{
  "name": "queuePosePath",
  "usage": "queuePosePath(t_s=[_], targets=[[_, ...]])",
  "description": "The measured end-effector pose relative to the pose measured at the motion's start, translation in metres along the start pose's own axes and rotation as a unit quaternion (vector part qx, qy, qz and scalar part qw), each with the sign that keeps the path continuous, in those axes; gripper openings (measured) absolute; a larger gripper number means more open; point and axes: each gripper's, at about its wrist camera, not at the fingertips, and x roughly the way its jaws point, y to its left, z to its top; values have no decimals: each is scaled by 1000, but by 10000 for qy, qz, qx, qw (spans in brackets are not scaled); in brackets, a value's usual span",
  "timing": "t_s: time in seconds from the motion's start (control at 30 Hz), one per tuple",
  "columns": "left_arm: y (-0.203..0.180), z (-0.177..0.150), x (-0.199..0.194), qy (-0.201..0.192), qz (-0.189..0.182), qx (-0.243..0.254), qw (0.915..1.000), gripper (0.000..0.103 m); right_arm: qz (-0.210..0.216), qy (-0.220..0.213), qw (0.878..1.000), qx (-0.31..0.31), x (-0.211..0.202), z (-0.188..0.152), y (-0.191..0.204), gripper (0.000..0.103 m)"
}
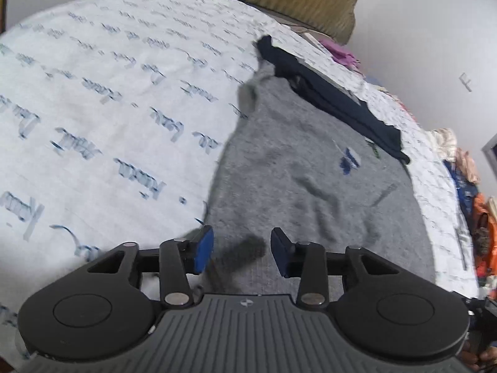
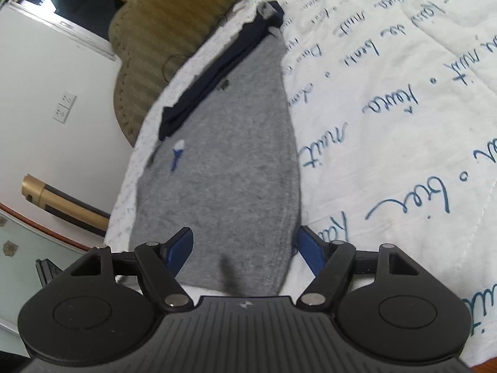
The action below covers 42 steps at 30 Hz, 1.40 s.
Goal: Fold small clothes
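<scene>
A small grey garment lies spread flat on a white quilt printed with blue script. A dark navy band runs along its far edge, and a small blue and white logo sits below that. My left gripper hovers over the near part of the cloth. It is open, and a dark raised crease lies between its blue pads without touching them. In the right wrist view the same garment stretches away to its navy band. My right gripper stands wide open astride the near hem.
An olive padded headboard rises beyond the bed. Several loose clothes are piled at the quilt's right edge, with a purple cloth further back. A white wall with a socket and a gold and black tube lie off the bed.
</scene>
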Motion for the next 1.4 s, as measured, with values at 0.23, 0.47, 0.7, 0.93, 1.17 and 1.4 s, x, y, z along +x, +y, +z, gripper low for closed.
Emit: queuePosePath(t_s=[0.23, 0.47, 0.7, 0.93, 1.17, 1.4], targets=[[8, -5, 3, 173, -24, -12, 9998, 54, 152, 128, 9998, 32, 4, 2, -2, 74], [4, -2, 11, 379, -246, -136, 9989, 18, 550, 290, 9973, 381, 6, 4, -10, 74], [11, 0, 13, 452, -267, -325, 9981, 7, 775, 407, 9946, 548, 9, 2, -13, 74], [7, -2, 13, 513, -360, -206, 9978, 22, 585, 498, 9953, 596, 16, 2, -15, 38], [-5, -5, 14, 475, -254, 13, 9985, 3, 442, 476, 9960, 606, 18, -2, -23, 5], [-11, 8, -14, 496, -892, -223, 9945, 4, 599, 273, 9978, 2, -22, 18, 3, 4]])
